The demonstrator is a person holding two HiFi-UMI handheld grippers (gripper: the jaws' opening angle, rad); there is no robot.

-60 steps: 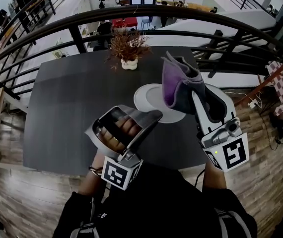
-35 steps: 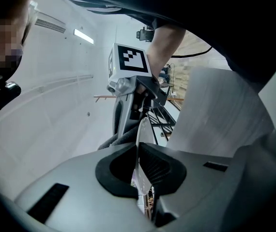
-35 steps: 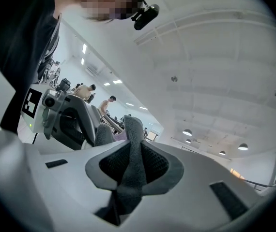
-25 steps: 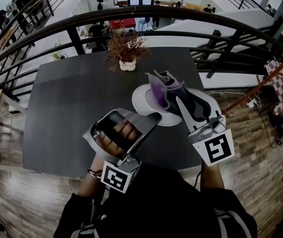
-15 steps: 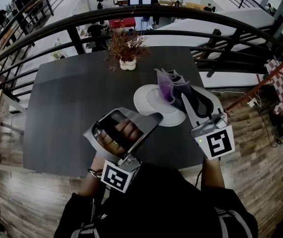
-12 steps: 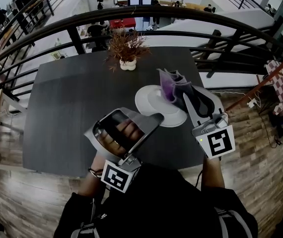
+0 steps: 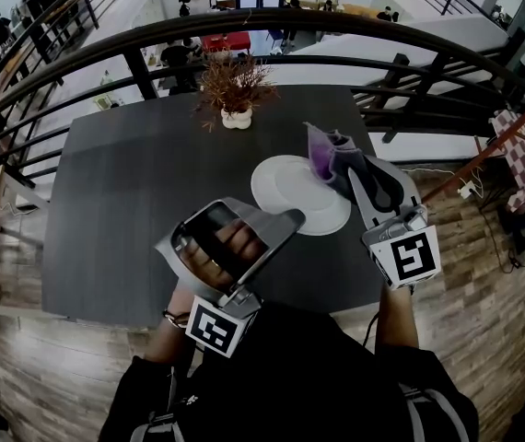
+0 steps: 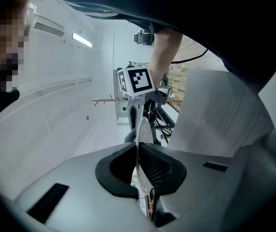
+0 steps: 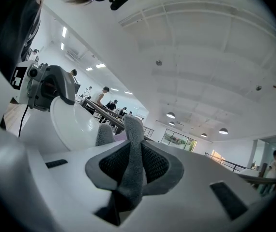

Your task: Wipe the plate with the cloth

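A white plate lies level over the dark table, right of centre. My left gripper is shut on the plate's near rim; in the left gripper view the thin rim runs edge-on between the pads. My right gripper is shut on a grey and purple cloth, which sticks up at the plate's right rim. In the right gripper view the grey cloth is pinched between the jaws, with the plate just to its left.
A small white pot with a dry reddish plant stands at the table's far edge, behind the plate. A black curved railing runs beyond the table. Wooden floor lies to the right.
My right gripper has carried the cloth from over the plate's middle to its right rim, and lower than at first. The left gripper and the plate have stayed put.
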